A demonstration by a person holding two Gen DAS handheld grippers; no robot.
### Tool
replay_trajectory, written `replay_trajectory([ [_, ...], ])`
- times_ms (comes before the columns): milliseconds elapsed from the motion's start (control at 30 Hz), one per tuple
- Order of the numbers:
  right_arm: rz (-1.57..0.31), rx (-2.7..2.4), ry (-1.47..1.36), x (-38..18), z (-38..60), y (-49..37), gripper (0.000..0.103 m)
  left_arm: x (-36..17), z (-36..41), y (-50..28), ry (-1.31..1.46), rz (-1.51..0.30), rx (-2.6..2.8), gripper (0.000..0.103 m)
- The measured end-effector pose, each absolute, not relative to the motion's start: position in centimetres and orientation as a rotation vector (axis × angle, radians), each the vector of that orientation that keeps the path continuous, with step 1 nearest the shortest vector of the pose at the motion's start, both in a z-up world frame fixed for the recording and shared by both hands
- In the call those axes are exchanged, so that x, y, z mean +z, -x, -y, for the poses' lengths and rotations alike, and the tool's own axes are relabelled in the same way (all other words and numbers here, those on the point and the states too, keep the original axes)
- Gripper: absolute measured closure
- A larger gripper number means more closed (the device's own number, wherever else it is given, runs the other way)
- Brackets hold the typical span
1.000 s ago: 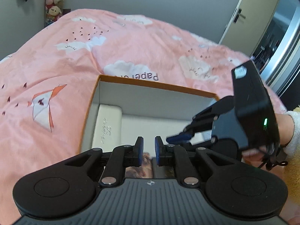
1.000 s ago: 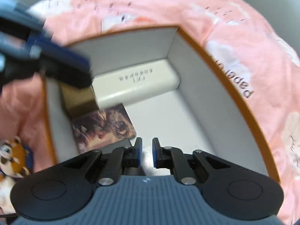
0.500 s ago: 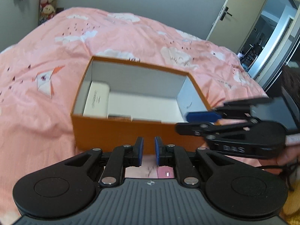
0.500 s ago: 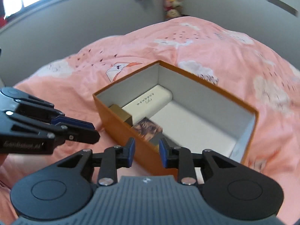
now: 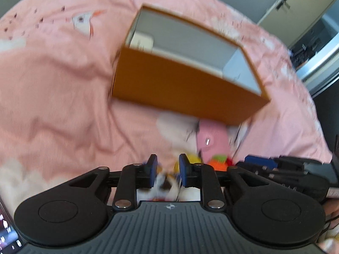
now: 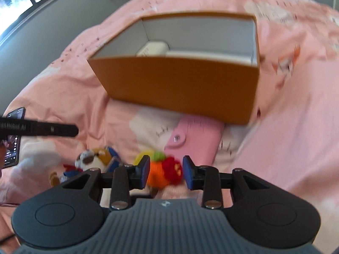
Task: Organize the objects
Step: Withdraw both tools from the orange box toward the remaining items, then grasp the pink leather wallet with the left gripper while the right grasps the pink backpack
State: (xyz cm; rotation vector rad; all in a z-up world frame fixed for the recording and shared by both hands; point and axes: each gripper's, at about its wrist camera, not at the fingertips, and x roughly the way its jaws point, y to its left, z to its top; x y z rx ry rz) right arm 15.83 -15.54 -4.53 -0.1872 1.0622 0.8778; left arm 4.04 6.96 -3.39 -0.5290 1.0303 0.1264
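An open orange box (image 5: 182, 84) (image 6: 180, 84) lies on the pink bed, with a white case (image 6: 152, 48) inside. In front of it lie a pink wallet (image 6: 195, 139) (image 5: 211, 139), a knitted orange, red and yellow toy (image 6: 165, 171) (image 5: 218, 159) and a small plush animal (image 6: 91, 158) (image 5: 165, 182). My right gripper (image 6: 166, 172) is open with its jaws on either side of the knitted toy. My left gripper (image 5: 165, 170) is open just above the plush animal. Both views are blurred.
The pink bedspread (image 5: 53, 105) with cloud prints covers the whole bed. A phone (image 6: 12, 137) sits at the left on the left gripper. A door (image 5: 296, 0) and a doorway lie beyond the bed at the right.
Both grippers have pulled back out of the box and dropped low in front of it. Both have opened wider. The toys and the wallet have come into view.
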Motion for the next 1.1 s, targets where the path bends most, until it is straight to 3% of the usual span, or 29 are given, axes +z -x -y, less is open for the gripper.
replay_trajectory([
  [267, -1.110, 0.943, 0.215, -4.9, 14.8, -13.6, 0.060, -4.3, -6.4, -2.6, 0.508, -1.076, 0.146, 0.067],
  [767, -1.165, 0.678, 0.107, -5.4, 19.1, -16.2, 0.057, -3.7, -4.0, -3.7, 0.458, -1.013, 0.015, 0.067],
  [967, -1.272, 0.625, 0.084, -7.2, 20.3, -17.1, 0.054, -3.8, -2.7, -4.0, 0.426, -1.023, -0.024, 0.067],
  [1067, -1.316, 0.637, 0.073, -8.3, 20.3, -17.2, 0.059, -3.7, -2.6, -4.0, 0.423, -1.019, -0.022, 0.067],
  [1100, -1.313, 0.641, 0.069, -8.3, 20.4, -17.2, 0.065, -3.7, -2.6, -4.0, 0.422, -1.017, -0.021, 0.067],
])
